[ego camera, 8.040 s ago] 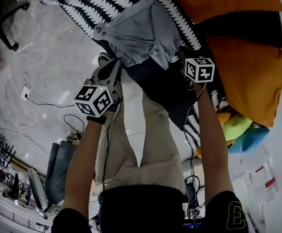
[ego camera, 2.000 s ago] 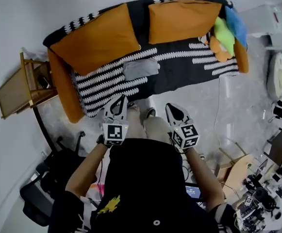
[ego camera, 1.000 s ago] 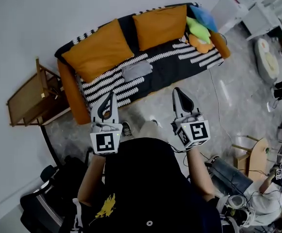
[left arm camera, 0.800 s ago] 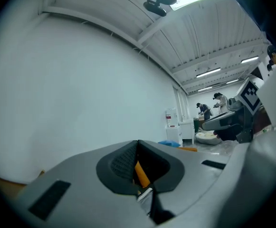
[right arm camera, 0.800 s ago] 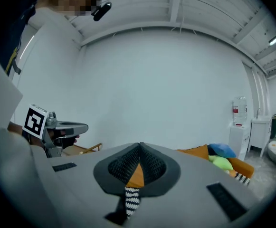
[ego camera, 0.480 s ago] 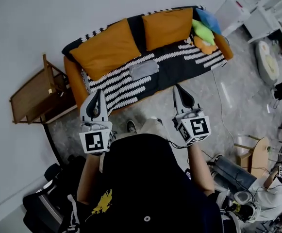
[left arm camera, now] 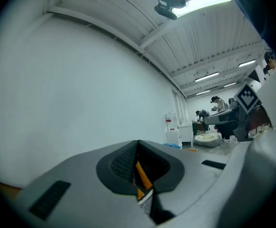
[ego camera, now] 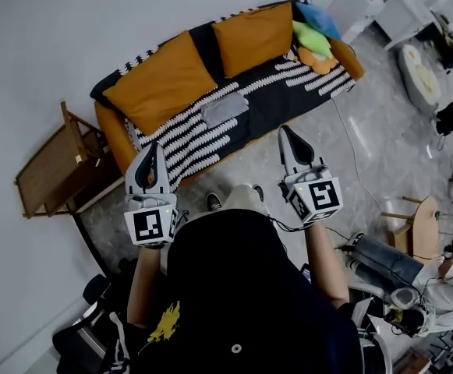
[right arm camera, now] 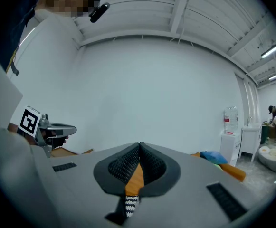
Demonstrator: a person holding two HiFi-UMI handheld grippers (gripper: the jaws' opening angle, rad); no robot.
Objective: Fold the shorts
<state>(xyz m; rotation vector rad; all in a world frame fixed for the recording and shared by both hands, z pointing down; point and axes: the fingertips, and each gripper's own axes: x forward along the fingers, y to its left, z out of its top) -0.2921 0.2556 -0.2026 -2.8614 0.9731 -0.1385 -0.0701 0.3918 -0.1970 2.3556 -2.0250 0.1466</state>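
Observation:
The grey shorts (ego camera: 224, 110) lie as a small folded packet on the black-and-white striped seat of the sofa (ego camera: 288, 92), in front of two orange cushions. Both grippers hang in the air before the person's chest, well short of the sofa and pointing level toward it. In the head view my left gripper (ego camera: 157, 146) is shut, and so is my right gripper (ego camera: 285, 131). The left gripper view shows my left gripper (left arm camera: 138, 144) with pads pressed together on nothing. The right gripper view shows the same for my right gripper (right arm camera: 139, 147).
A wooden side table (ego camera: 51, 166) stands at the sofa's left end. Green and blue soft things (ego camera: 312, 31) lie at its right end. A cable (ego camera: 351, 146) runs over the marble floor. Chairs and clutter (ego camera: 413, 232) fill the right; a black chair (ego camera: 86, 333) is at the lower left.
Both grippers have come away from the shorts, which were held loose and now lie folded on the sofa. The person has stepped back. Over the last second the left gripper shifted leftward.

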